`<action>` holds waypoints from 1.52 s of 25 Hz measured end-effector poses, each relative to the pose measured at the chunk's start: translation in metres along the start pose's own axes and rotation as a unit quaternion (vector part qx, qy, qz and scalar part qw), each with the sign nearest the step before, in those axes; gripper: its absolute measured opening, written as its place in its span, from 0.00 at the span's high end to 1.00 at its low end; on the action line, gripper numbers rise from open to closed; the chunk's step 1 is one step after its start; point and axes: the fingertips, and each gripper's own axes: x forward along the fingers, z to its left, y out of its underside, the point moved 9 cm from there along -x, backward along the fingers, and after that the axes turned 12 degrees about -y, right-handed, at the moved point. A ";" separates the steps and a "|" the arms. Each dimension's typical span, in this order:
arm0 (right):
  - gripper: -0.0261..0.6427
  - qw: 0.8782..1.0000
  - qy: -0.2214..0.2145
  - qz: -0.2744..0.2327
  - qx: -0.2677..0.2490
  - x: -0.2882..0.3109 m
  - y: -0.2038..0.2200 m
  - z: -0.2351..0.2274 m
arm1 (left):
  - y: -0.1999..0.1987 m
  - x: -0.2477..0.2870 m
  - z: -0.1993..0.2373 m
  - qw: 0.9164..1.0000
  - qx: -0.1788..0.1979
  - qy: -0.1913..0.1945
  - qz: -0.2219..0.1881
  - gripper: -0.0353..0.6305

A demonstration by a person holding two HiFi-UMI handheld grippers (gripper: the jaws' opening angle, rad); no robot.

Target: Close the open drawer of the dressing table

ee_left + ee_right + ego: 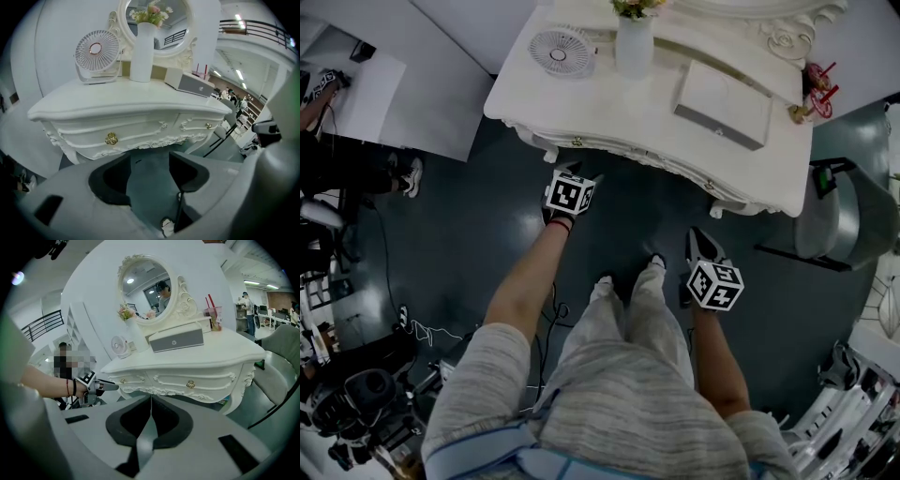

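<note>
The white dressing table (609, 112) stands at the top of the head view. Its two drawer fronts sit flush with the carved front, each with a gold knob: the left drawer knob (111, 138) and the right drawer knob (190, 384). My left gripper (566, 171) hangs just before the table's left drawer, a short way off it. In the left gripper view, my left gripper (150, 157) is open and only the dark floor shows between its jaws. My right gripper (701, 244) is further back, below the right drawer. In its own view, the right gripper (151, 397) is shut and holds nothing.
On the tabletop stand a small fan (562, 50), a white vase (634, 42), a grey box (722, 105) and a cup with red straws (814, 94), with an oval mirror (146, 289) behind. A grey chair (844, 216) is at the right. Cables (427, 333) lie on the floor.
</note>
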 end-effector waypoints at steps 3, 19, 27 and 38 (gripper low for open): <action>0.94 1.000 -0.003 -0.006 -0.001 -0.005 0.003 0.007 | 0.001 -0.016 -0.008 1.000 -0.003 0.011 -0.020 0.66; 0.94 0.999 -0.012 -0.035 -0.004 -0.048 0.028 0.048 | 0.031 -0.114 -0.067 0.992 -0.004 0.091 -0.090 0.93; 0.94 0.999 -0.022 -0.046 -0.006 -0.078 0.049 0.071 | 0.051 -0.171 -0.092 0.983 -0.004 0.135 -0.125 0.93; 0.94 0.994 -0.062 -0.092 -0.012 -0.122 0.045 0.119 | 0.067 -0.254 -0.121 0.960 -0.015 0.205 -0.188 0.93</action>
